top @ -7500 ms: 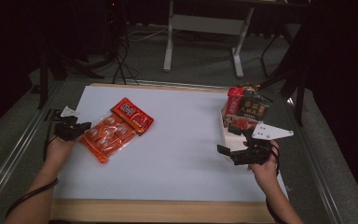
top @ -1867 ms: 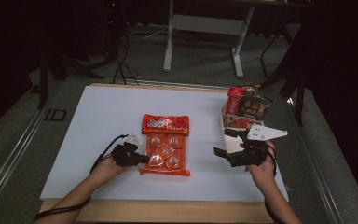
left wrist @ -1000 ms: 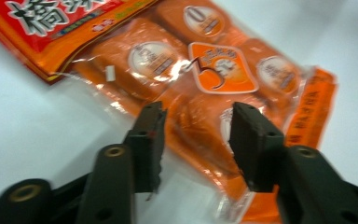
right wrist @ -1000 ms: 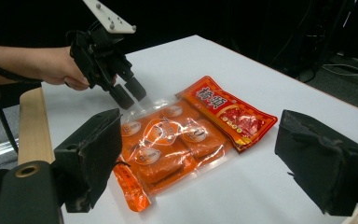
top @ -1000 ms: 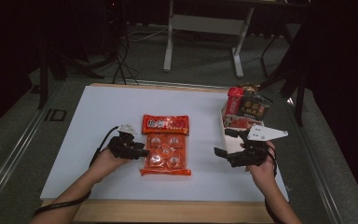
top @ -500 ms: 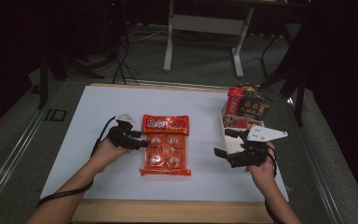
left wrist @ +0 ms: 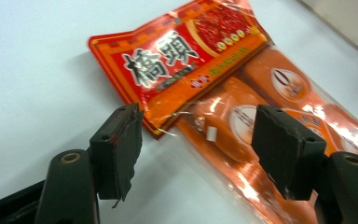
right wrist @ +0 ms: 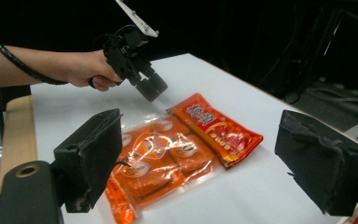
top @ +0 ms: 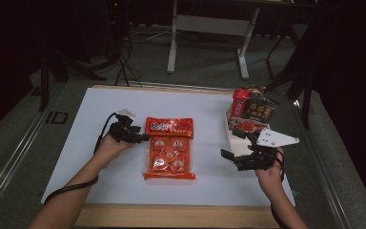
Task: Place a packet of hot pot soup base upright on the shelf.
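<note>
An orange-red snack packet [top: 169, 148] lies flat in the middle of the white table [top: 76, 157], its red header at the far end. My left gripper [top: 142, 138] is open, its tips hovering at the packet's upper left corner. In the left gripper view the packet [left wrist: 205, 70] lies just beyond the gripper [left wrist: 198, 154], with nothing held. My right gripper [top: 232, 144] is open and empty, right of the packet and pointing toward it. Its own view shows the packet [right wrist: 182, 144] past the gripper [right wrist: 214, 158], and the left gripper [right wrist: 149, 86] raised over the packet's edge.
A white box [top: 248, 112] with several snack packages stands at the table's far right, just behind my right gripper. The table's wooden front edge [top: 171, 214] runs along the bottom. A metal desk frame [top: 209, 24] stands on the floor beyond the table.
The left gripper brought the packet from the table's left to the middle and let go. Since then it has moved from the packet's left side up to its upper left corner. The right gripper stayed put.
</note>
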